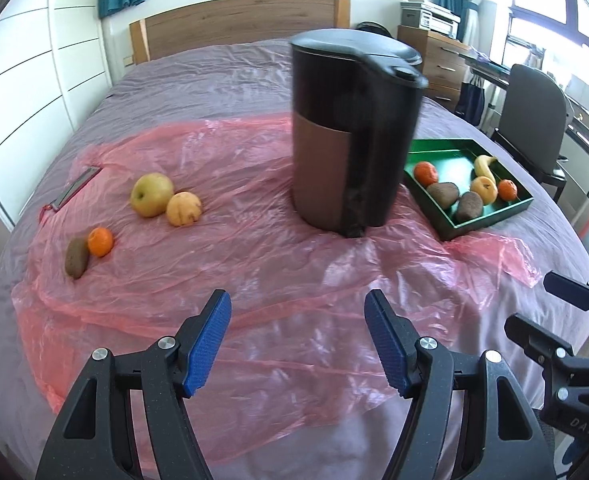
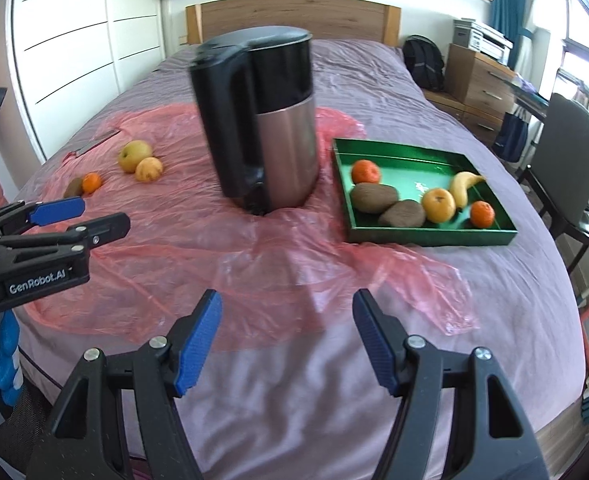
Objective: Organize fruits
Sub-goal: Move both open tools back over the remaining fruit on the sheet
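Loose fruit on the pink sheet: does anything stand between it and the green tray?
Yes. The kettle stands upright on the pink sheet, between the loose fruit to its left and the green tray to its right.

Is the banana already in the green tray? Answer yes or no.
Yes, the banana lies inside the green tray beside other fruit.

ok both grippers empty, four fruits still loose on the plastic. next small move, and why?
Probably reach the left gripper forward-left toward the green apple. Its jaws are open and empty, and the loose fruit lies on its side of the kettle; the green tray, right of the kettle, already holds six pieces.
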